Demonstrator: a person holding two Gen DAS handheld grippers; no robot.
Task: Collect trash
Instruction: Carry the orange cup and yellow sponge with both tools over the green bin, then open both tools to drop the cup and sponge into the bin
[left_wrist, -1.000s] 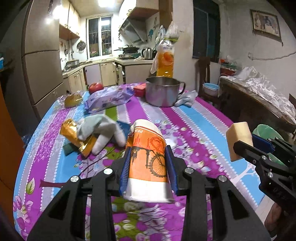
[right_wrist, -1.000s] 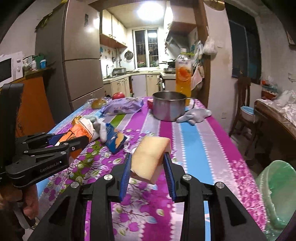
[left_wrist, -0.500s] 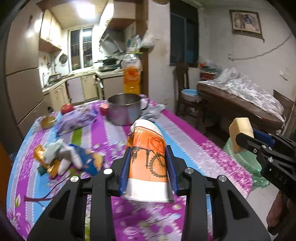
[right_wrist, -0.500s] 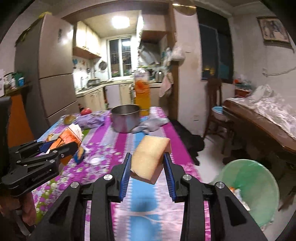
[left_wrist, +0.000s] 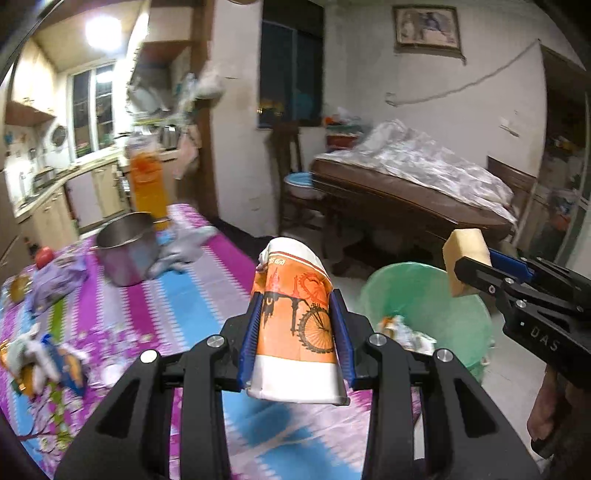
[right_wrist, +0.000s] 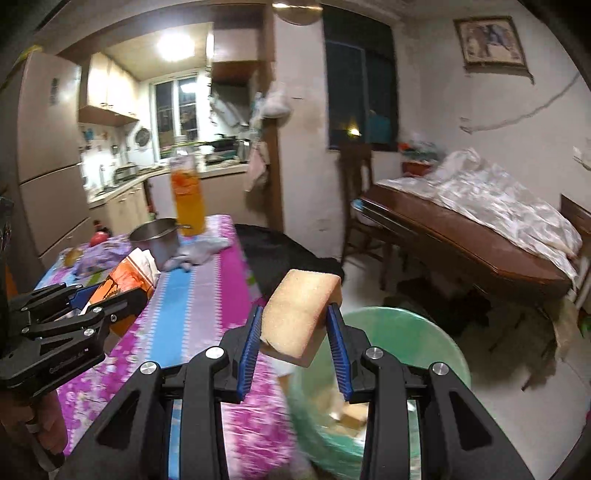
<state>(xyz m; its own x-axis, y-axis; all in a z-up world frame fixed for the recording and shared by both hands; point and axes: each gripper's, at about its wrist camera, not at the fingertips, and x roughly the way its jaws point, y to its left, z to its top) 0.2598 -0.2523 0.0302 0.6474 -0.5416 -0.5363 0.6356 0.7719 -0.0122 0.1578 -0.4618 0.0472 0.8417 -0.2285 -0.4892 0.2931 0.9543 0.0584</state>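
The paper cup (left_wrist: 295, 325), clenched in the left gripper (left_wrist: 295, 328) above the table (left_wrist: 192, 295) edge, and the sponge (right_wrist: 299, 314), pinched by the right gripper (right_wrist: 295, 332) over the green bin (right_wrist: 406, 332), could miss if released short of the rim.

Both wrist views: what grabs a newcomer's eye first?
The crushed orange-and-white paper cup with a bicycle print, clamped in the left gripper over the table edge. Next, the yellow sponge block held in the right gripper above the green plastic trash bin on the floor beside the table.
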